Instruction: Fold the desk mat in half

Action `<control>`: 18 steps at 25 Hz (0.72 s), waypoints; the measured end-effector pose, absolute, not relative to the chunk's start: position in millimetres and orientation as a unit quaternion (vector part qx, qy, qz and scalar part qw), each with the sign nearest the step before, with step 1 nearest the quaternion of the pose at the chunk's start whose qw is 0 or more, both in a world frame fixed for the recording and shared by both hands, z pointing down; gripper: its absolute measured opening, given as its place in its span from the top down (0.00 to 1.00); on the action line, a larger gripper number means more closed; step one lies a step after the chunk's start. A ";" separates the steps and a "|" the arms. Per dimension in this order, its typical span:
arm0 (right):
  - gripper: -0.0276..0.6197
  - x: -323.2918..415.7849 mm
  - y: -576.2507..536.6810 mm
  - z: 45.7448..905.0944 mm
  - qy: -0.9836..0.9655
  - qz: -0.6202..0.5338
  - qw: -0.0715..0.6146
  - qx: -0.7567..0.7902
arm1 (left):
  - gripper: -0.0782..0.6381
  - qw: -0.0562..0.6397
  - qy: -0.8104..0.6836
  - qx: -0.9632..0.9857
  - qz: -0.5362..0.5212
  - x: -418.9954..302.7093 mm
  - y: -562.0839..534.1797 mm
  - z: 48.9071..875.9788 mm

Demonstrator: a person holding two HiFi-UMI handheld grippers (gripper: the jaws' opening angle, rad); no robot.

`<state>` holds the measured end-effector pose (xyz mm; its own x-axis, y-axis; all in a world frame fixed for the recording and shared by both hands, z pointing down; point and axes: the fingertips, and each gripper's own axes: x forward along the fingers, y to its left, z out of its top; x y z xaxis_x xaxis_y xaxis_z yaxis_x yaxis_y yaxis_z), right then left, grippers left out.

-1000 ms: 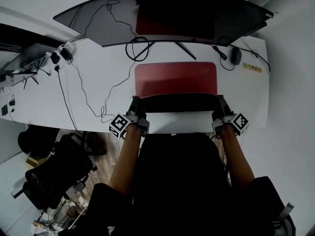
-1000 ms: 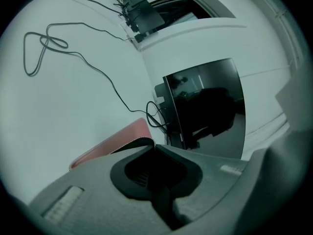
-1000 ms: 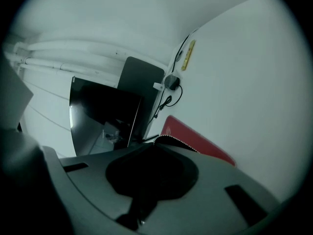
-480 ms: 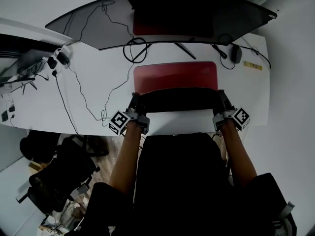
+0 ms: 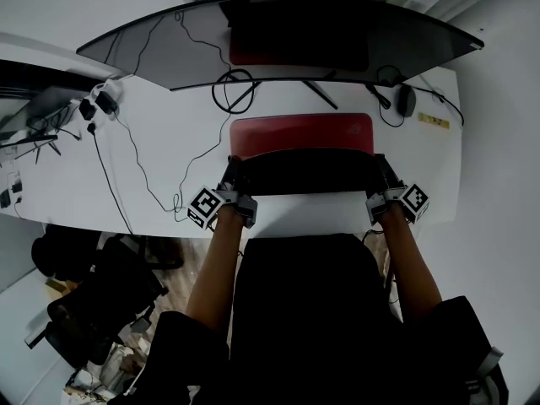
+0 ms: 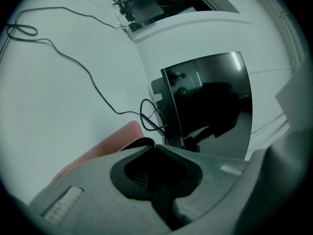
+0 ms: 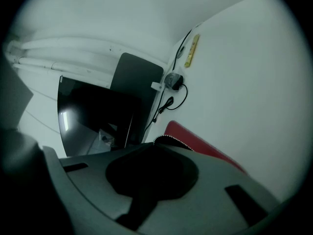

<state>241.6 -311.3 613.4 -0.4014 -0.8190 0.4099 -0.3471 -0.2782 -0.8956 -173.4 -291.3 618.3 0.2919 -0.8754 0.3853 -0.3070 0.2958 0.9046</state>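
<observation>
- The red desk mat lies mid-desk, and its near edge is raised and curled toward the far side, black underside up.
- Bare white desk shows left, right and near.
- The left gripper is clamped on the near-left corner and the right gripper on the near-right corner.
- Only the gripper views show the stitched corners pinched between closed jaws.
- The monitor stands just beyond the mat, with a cable at left and a mouse far right.

desk mat: matt, stitched edge | monitor screen: glossy | desk: smooth
</observation>
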 end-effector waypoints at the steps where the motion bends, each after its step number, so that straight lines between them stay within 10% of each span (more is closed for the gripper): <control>1: 0.93 241.0 -313.9 614.5 0.566 -0.616 0.196 -0.512 | 0.85 0.593 -0.545 0.543 -0.239 -174.1 -293.5 618.8; 18: 0.93 236.0 -346.2 631.0 0.561 -0.611 0.187 -0.526 | 0.85 0.607 -0.534 0.544 -0.226 -176.1 -325.8 633.9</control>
